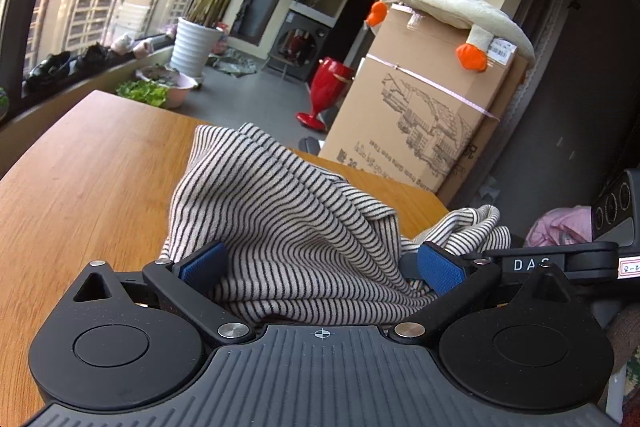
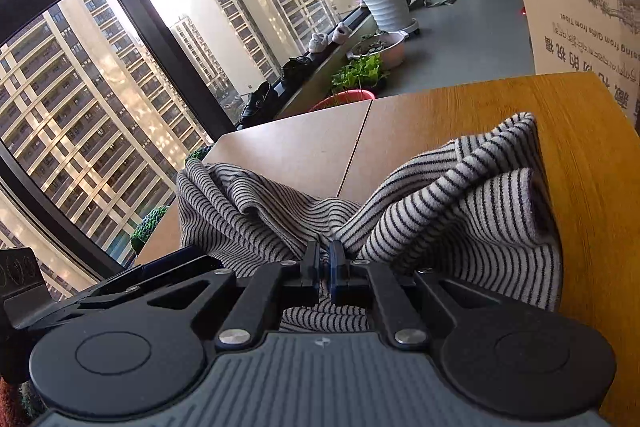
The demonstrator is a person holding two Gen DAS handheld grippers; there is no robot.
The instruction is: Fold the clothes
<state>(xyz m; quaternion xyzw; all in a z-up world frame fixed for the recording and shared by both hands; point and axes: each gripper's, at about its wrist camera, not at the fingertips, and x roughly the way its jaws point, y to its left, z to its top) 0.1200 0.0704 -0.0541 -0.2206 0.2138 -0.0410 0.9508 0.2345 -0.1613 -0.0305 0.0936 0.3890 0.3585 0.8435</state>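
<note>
Right gripper point(image 2: 325, 259) is clamped tight on a fold of the striped garment point(image 2: 460, 195). Left gripper point(image 1: 320, 267) stands wide apart, cloth bunched loosely between its pads, on the wooden table point(image 1: 88, 163).

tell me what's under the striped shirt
The striped shirt lies bunched on the wooden table, whose bare top shows around it. Whatever lies beneath its folds is covered and cannot be seen.
</note>
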